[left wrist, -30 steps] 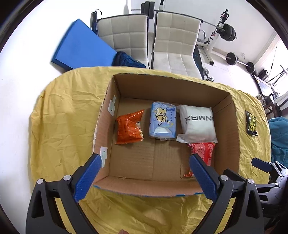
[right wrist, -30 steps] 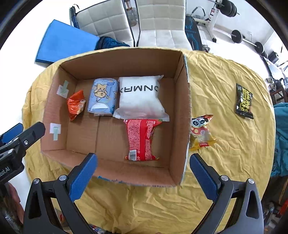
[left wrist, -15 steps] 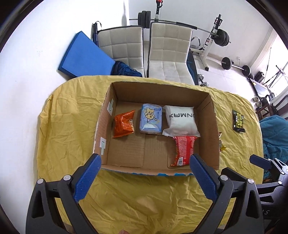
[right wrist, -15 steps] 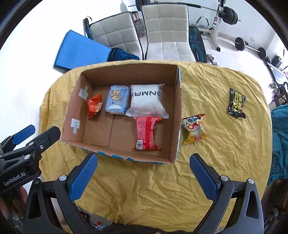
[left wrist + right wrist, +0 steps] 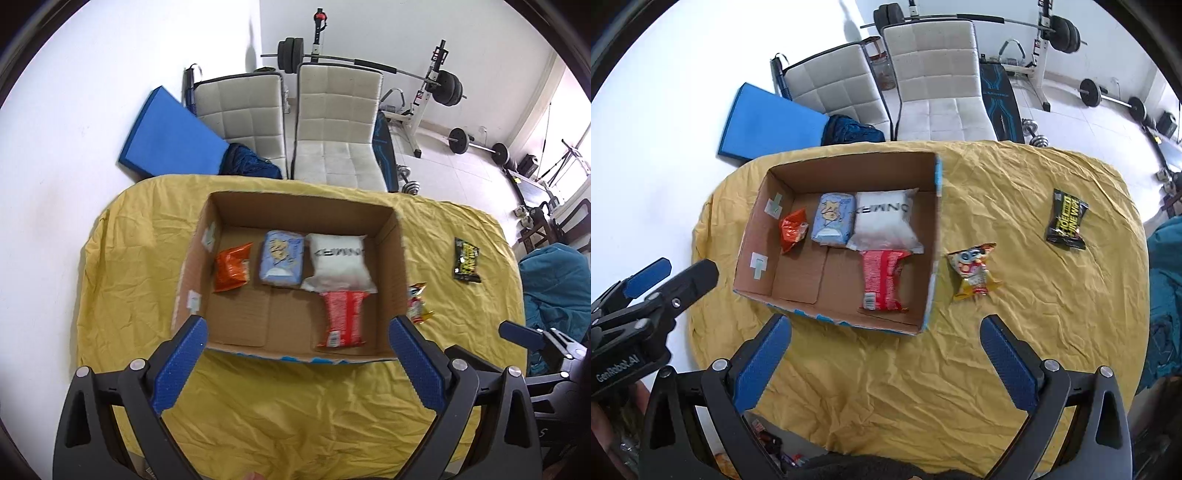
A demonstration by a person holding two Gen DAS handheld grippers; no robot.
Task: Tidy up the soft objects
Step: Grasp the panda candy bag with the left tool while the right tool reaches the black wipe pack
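A cardboard box sits on the yellow cloth. Inside lie an orange packet, a light blue pack, a white pouch and a red packet. Right of the box lie a cartoon snack bag and, further right, a black packet. My left gripper hovers open above the box's near edge, holding nothing. My right gripper is open and empty, high over the cloth in front of the box.
The yellow cloth covers a rounded table. Two white chairs and a blue mat stand beyond it, with weight equipment at the back right. A teal cushion lies right of the table.
Both grippers have risen and pulled back from the box, so the box and table look smaller. Both stay open and nothing on the table has moved.
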